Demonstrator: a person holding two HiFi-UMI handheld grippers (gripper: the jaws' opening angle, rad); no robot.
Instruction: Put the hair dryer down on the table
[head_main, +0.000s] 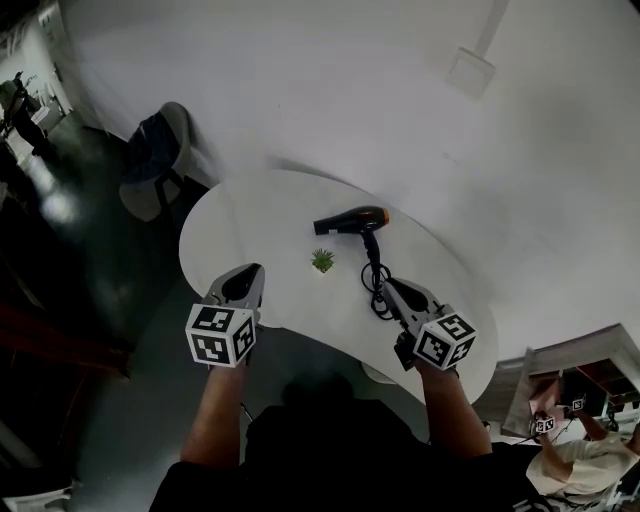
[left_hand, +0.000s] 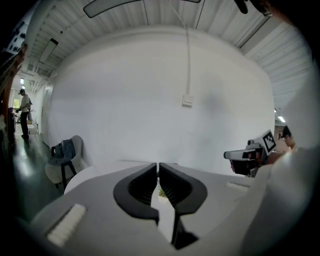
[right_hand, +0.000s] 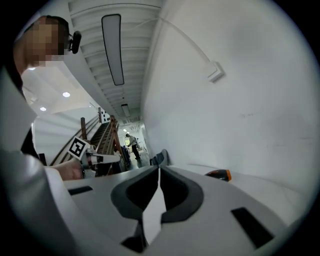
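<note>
Marker-cubed and nearest in the head view, the left gripper (head_main: 252, 272) and right gripper (head_main: 390, 288) hover at the counter's (head_main: 240, 215) near edge. The hair dryer (head_main: 350, 220) lies flat mid-counter, apart from both, its cord (head_main: 374, 285) coiled just beside the right gripper.

Left gripper view: jaws clenched, empty.

Right gripper view: jaws clenched on nothing, hair dryer lying ahead.

The set-down looks finished; backing away should avoid snagging the cord.

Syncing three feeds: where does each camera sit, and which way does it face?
Head view: on the head, steeply down at table and hair dryer; both forearms, left tongs, right tongs show.
Left gripper view: on left tongs, along its shut jaws toward wall and chair.
Right gripper view: on right tongs, along its shut jaws toward corridor.
Shared: each gripper view catches the other tongs; head and right views, the hair dryer.
</note>
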